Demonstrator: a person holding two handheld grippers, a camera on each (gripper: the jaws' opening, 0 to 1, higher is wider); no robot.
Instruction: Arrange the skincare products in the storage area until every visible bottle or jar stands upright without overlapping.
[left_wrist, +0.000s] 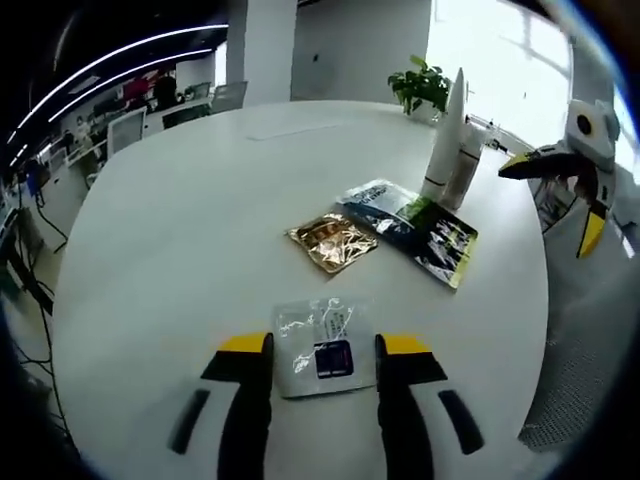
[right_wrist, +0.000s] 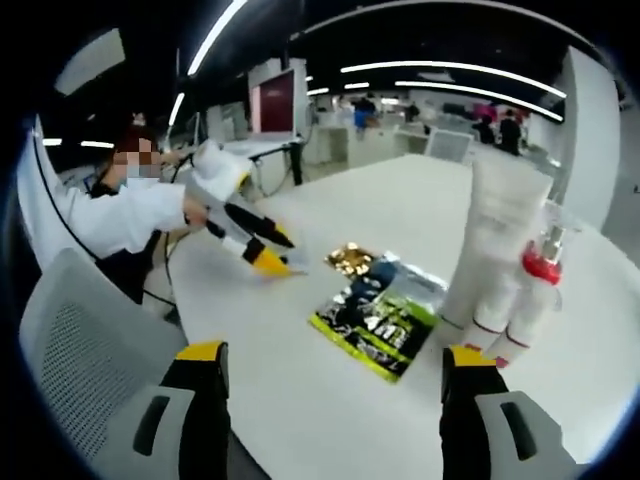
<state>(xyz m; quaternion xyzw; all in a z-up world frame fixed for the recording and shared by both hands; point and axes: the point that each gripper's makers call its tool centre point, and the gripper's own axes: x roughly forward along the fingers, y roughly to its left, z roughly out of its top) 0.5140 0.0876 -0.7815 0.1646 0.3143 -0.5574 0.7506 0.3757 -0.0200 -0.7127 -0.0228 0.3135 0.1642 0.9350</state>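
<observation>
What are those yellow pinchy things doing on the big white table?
A person holds a tool in each hand. The left tool is open around a clear packet lying flat on the table. The right tool is open and holds nothing. A gold packet and a green-and-black packet lie flat, beside a white tube and a small red-capped bottle standing upright.

White table (left_wrist: 180, 230) carries sachets (left_wrist: 332, 241) and upright tubes (left_wrist: 447, 140).

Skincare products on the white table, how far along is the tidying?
Done: the white tube and small bottle already stand upright together. In hand: the left gripper straddles a clear sachet, jaws open. Left: the gold sachet and overlapping dark packets lie flat; the right gripper is open, holding nothing.
</observation>
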